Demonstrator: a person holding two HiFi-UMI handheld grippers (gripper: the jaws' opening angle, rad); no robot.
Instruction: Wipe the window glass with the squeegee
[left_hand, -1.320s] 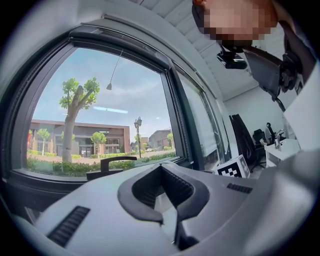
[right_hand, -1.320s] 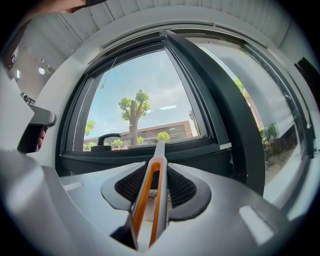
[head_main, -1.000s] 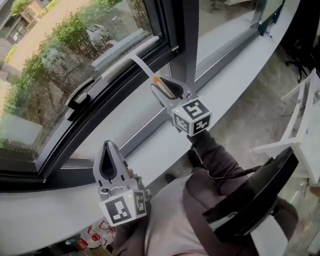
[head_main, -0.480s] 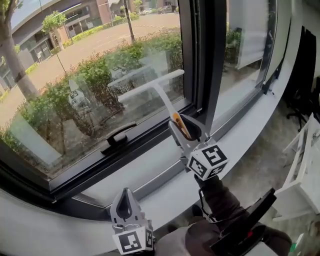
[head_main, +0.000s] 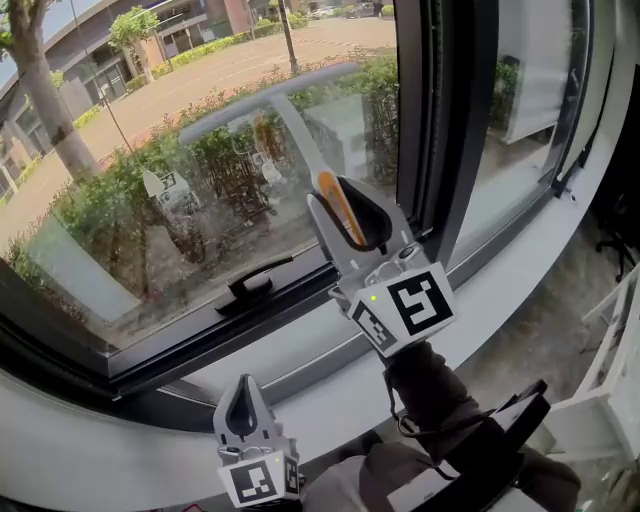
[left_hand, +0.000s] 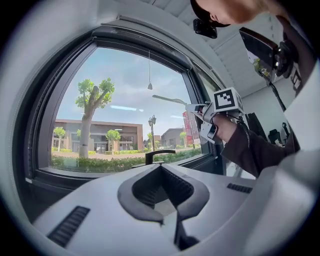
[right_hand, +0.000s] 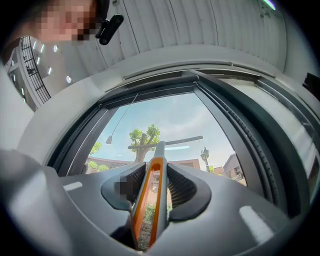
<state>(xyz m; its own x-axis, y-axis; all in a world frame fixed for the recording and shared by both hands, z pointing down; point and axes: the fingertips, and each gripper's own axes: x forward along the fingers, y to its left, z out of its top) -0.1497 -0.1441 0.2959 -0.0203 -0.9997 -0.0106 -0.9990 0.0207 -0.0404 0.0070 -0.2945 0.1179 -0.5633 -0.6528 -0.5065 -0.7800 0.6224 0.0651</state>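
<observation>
At 12 o'clock: squeegee (head_main: 290, 125) before window glass (head_main: 130, 215).
Right tool (head_main: 352, 215): grasping its handle.
Left tool (head_main: 240, 418): clenched, empty, 6 o'clock.
Window latch (head_main: 250, 285): between tools.

We face a dark-framed window (head_main: 445, 130) above a pale sill (head_main: 80, 470). Daylight comes through it; outside we see a tree (head_main: 45, 110), hedges (head_main: 120, 200), a paved road (head_main: 230, 60) and low buildings (head_main: 170, 35). A white rack (head_main: 615, 390) stands on the floor (head_main: 565, 290) at right.

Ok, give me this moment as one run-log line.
right gripper: shut on squeegee handle | blade: up at window glass, contact unclear | left gripper: shut, empty, held low
</observation>
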